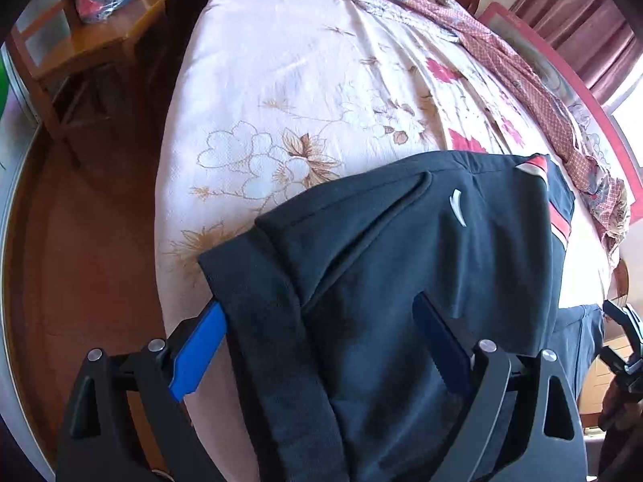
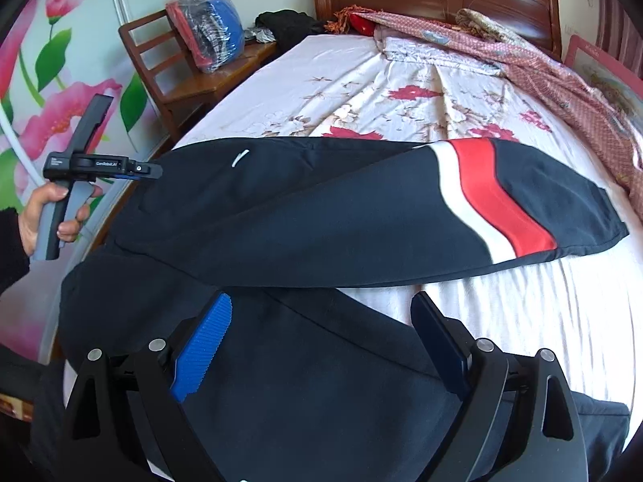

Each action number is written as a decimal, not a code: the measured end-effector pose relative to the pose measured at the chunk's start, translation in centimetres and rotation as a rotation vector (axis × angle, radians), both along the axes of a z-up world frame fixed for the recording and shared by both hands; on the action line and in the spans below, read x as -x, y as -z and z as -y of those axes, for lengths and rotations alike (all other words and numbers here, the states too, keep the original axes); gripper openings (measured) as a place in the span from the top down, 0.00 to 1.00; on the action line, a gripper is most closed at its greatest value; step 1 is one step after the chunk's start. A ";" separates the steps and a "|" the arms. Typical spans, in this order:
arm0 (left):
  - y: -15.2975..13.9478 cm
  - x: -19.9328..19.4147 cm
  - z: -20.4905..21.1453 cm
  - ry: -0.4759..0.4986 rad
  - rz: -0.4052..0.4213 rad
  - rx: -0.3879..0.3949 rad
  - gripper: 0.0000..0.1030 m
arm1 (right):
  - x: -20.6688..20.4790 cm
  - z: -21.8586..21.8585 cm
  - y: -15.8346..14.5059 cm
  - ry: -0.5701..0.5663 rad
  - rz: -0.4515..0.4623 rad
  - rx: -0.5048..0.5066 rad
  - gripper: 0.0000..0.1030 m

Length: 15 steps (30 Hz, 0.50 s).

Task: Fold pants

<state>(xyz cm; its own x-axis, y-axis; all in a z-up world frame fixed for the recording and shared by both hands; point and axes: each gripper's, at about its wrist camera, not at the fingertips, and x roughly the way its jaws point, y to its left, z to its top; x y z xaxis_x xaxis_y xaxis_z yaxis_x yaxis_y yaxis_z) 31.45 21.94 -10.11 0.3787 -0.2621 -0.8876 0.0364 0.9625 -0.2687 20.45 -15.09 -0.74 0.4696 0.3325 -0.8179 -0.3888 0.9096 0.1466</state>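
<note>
The pants (image 2: 321,209) are spread across the bed (image 2: 402,92), centre frame; both grippers, left (image 1: 317,345) and right (image 2: 321,345), are held wide apart over the waist, gripping nothing, seemingly for a fold.

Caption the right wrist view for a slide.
Open right hand-held gripper above dark pants with a red-and-white stripe on a floral bed.
</note>
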 end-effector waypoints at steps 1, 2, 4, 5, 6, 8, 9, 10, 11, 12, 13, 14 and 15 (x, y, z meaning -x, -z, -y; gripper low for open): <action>-0.2 -0.1 -0.2 -0.015 0.010 0.008 0.21 | 0.0 0.2 -0.1 0.007 0.004 -0.006 0.12; -0.5 -0.2 -0.6 -0.042 0.013 0.037 0.29 | -0.1 0.5 -0.3 0.011 0.014 -0.008 0.12; -0.7 -0.5 -1.2 -0.060 0.018 0.077 0.50 | -0.1 0.6 -0.4 -0.002 0.022 -0.003 0.12; -0.5 -0.8 -1.3 -0.074 0.007 0.053 0.62 | -0.2 0.6 -0.3 -0.002 0.025 -0.002 0.12; -0.1 -1.0 -1.5 -0.085 -0.008 0.044 0.72 | -0.2 0.7 -0.2 -0.005 0.021 -0.002 0.14; 0.8 -1.4 -1.6 -0.091 -0.042 0.033 0.92 | -0.6 1.2 0.1 -0.002 0.006 0.001 0.20; 1.0 -1.4 -1.7 -0.106 -0.045 0.036 0.93 | -0.8 1.8 0.4 0.009 -0.007 -0.009 0.20; 1.0 -1.3 -1.8 -0.125 -0.040 0.045 0.94 | -1.1 2.4 0.5 0.019 -0.017 -0.022 0.20; 0.8 -1.1 -1.6 -0.132 -0.027 0.029 0.94 | -1.2 3.1 0.5 0.036 -0.023 -0.024 0.20; 0.6 -1.0 -1.2 -0.126 -0.014 0.002 0.94 | -1.5 4.1 0.7 0.052 -0.036 -0.033 0.20; 0.4 -0.9 -1.0 -0.123 -0.004 -0.022 0.94 | -1.9 4.9 0.8 0.063 -0.049 -0.042 0.20; 0.3 -0.8 -0.8 -0.132 0.000 -0.034 0.94 | -2.3 6.0 1.0 0.088 -0.062 -0.035 0.20; 0.1 -0.7 -0.8 -0.142 0.003 -0.040 0.94 | -2.8 7.1 1.1 0.116 -0.076 -0.022 0.20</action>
<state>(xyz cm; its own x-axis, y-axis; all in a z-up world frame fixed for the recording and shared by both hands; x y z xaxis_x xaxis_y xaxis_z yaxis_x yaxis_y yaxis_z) 32.19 22.71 -10.25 0.4124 -0.1697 -0.8951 -0.1002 0.9681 -0.2297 23.28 -22.24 -1.86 0.4433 0.2980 -0.8454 -0.2679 0.9441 0.1923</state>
